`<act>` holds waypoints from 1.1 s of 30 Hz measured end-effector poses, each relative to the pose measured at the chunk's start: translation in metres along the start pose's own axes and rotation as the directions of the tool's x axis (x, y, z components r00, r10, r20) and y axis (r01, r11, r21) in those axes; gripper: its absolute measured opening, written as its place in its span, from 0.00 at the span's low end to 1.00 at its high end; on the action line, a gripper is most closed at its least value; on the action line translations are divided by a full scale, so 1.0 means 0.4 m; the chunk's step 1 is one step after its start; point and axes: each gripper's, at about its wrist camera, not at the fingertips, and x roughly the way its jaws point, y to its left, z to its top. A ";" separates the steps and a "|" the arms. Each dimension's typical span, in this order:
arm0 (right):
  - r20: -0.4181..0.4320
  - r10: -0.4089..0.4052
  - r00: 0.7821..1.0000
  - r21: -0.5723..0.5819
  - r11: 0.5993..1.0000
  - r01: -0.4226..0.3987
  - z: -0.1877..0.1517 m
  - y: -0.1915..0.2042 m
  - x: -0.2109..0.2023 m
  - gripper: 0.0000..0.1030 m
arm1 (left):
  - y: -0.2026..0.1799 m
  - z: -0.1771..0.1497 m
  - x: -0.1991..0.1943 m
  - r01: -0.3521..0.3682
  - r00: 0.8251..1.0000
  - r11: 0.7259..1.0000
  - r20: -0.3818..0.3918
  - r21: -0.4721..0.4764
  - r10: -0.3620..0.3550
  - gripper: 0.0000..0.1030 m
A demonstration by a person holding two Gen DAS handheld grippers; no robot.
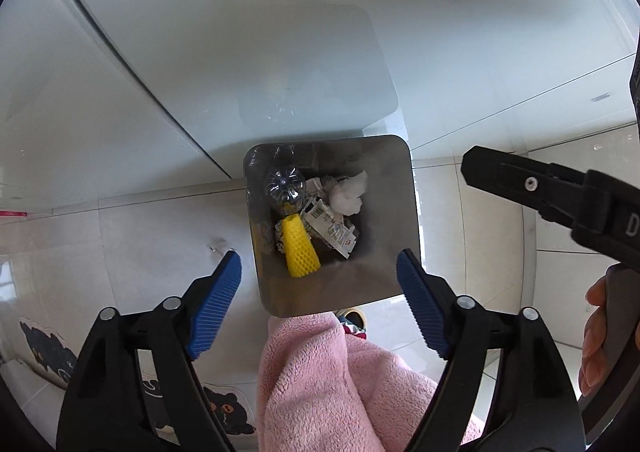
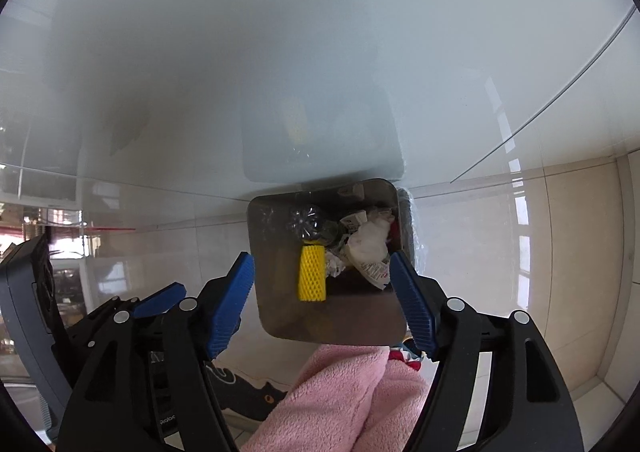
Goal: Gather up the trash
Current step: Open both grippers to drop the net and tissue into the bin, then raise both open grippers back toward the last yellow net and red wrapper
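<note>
A square steel trash bin (image 1: 396,211) stands on the floor against a glossy white cabinet; it also shows in the right wrist view (image 2: 272,292). Inside lie a clear plastic bottle (image 1: 283,187), a yellow foam net sleeve (image 1: 301,250), a printed wrapper (image 1: 334,226) and crumpled white paper (image 1: 350,193). The same sleeve (image 2: 312,272), bottle (image 2: 306,223) and paper (image 2: 370,244) show in the right wrist view. My left gripper (image 1: 320,292) is open and empty above the bin. My right gripper (image 2: 322,300) is open and empty above it too.
The right gripper's black body (image 1: 560,195) and a hand (image 1: 596,332) reach in from the right. The left gripper (image 2: 120,316) sits at the left. Pink fleece-clad legs (image 1: 340,384) stand below. A black cat floor mat (image 1: 224,412) lies on pale tiles.
</note>
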 end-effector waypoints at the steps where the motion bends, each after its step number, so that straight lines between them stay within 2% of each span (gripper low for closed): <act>1: 0.006 -0.004 1.000 -0.002 1.000 0.004 -0.001 0.003 -0.004 0.84 | 0.000 -0.004 -0.011 -0.004 1.000 1.000 0.002 -0.003 0.004 0.84; 2: 0.013 -0.011 1.000 -0.005 1.000 0.012 -0.003 0.005 -0.011 0.96 | 0.000 -0.007 -0.025 -0.004 1.000 1.000 0.006 -0.008 0.004 0.87; 3: 0.020 -0.019 1.000 -0.008 1.000 0.019 -0.006 0.007 -0.025 0.97 | 0.001 -0.011 -0.040 -0.004 1.000 1.000 0.012 -0.014 0.004 0.91; 10: 0.061 -0.066 0.996 -0.052 0.996 0.069 -0.031 0.022 -0.159 0.97 | -0.031 -0.034 -0.214 -0.012 0.997 1.000 0.079 -0.011 0.013 0.92; 14: 0.110 -0.066 0.992 -0.064 0.995 0.074 -0.054 0.022 -0.286 0.97 | -0.066 -0.042 -0.341 -0.011 0.989 1.000 0.146 0.005 0.010 0.92; 18: 0.202 -0.058 0.978 -0.069 0.995 0.073 -0.075 0.019 -0.442 0.97 | -0.102 -0.048 -0.487 0.007 0.974 1.000 0.228 0.010 -0.009 0.92; 23: 0.321 -0.053 0.946 -0.089 0.992 0.085 -0.088 0.023 -0.623 0.97 | -0.145 -0.025 -0.636 0.005 0.952 1.000 0.306 0.026 -0.013 0.92; 26: 0.398 -0.052 0.916 -0.080 0.993 0.091 -0.076 0.018 -0.712 0.97 | -0.166 0.008 -0.701 -0.002 0.939 0.999 0.344 0.035 -0.010 0.92; 33: 0.521 -0.075 0.850 -0.071 0.989 0.131 0.004 0.031 -0.839 0.97 | -0.201 0.145 -0.804 0.001 0.906 0.998 0.422 0.065 -0.028 0.92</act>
